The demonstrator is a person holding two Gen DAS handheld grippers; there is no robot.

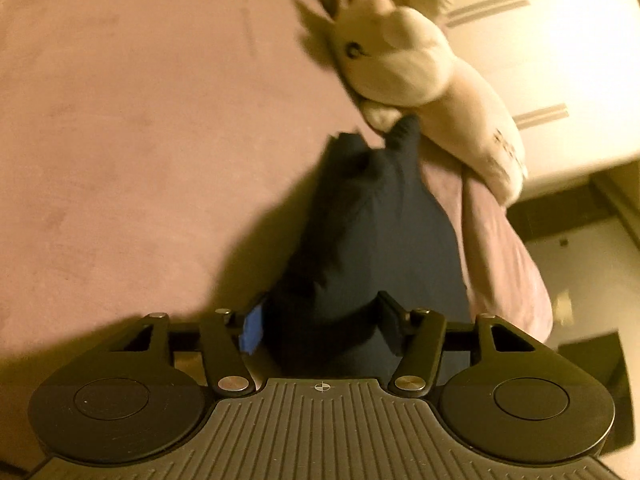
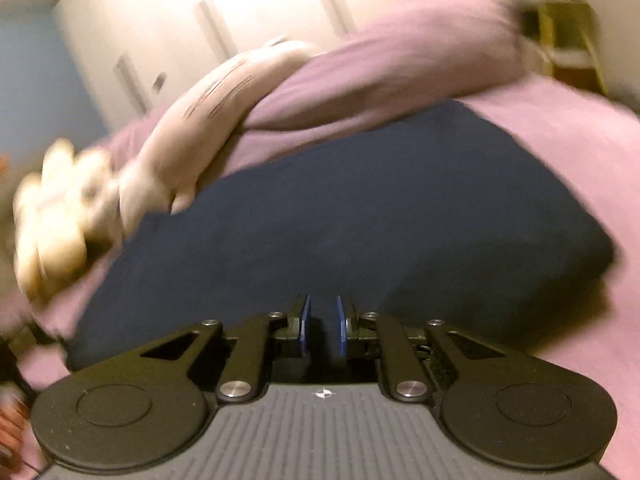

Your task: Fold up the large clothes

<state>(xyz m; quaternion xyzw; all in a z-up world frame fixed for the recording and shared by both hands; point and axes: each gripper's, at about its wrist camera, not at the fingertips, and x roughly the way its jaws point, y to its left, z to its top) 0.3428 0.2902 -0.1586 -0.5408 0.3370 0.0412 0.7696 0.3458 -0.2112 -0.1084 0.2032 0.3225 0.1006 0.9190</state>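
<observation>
With the left gripper (image 1: 320,328) clamped on a bunch of the navy garment (image 1: 380,232) beside the plush toy (image 1: 408,68), the right gripper (image 2: 322,330), jaws narrow and apparently empty, should pinch an edge cleanly.

The right gripper (image 2: 322,330), jaws nearly together with nothing between, sits over dark blue cloth (image 2: 360,216) on the pink bed (image 2: 580,152) beside a soft toy (image 2: 132,160).

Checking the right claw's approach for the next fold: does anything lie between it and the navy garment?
Nothing visible does. The right claw sits directly over the navy garment, a narrow gap between its pads. The plush toy lies on the garment's far left edge, away from the claw.
</observation>
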